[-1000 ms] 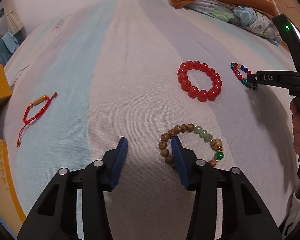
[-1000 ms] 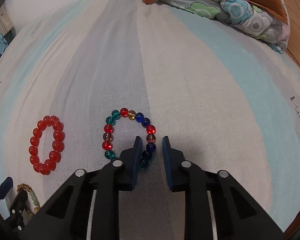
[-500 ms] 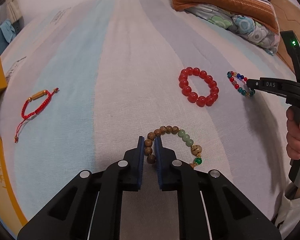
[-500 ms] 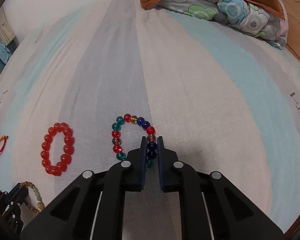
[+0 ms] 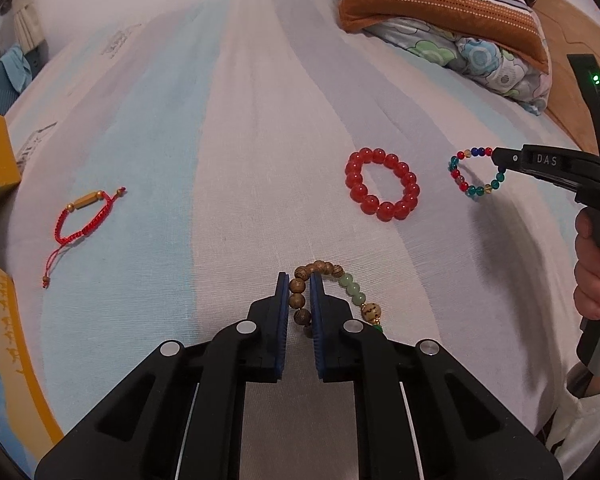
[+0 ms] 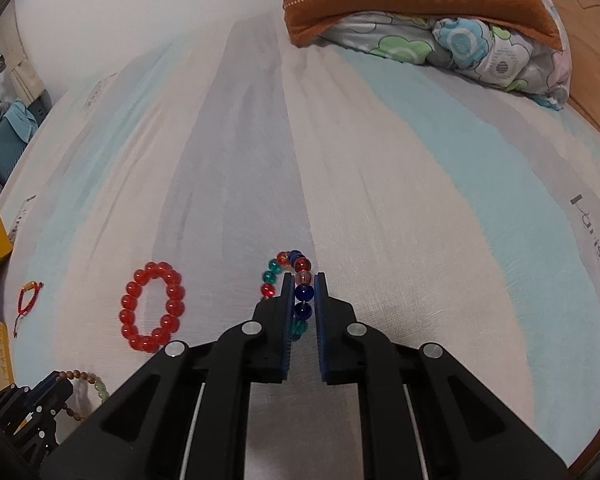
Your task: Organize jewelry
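Left wrist view: our left gripper (image 5: 300, 300) is clenched on the wooden bracelet (image 5: 332, 296) above the striped bedsheet (image 5: 220, 160). Our right gripper (image 6: 303, 300) pinches the multicolour bracelet (image 6: 296, 280), dangling. Both seem light and floppy; we judge gripping across beads safest, since round beads may slip.

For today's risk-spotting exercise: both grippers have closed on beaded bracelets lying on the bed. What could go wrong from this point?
1. The left gripper pinches only a few round beads of the wooden bead bracelet; they could roll out of the jaws on lifting.
2. The right gripper squeezes smooth beads of the multicoloured glass bead bracelet; hard pressure might pop them free or strain the string.
3. Its dangling loop could snag the red bead bracelet nearby.
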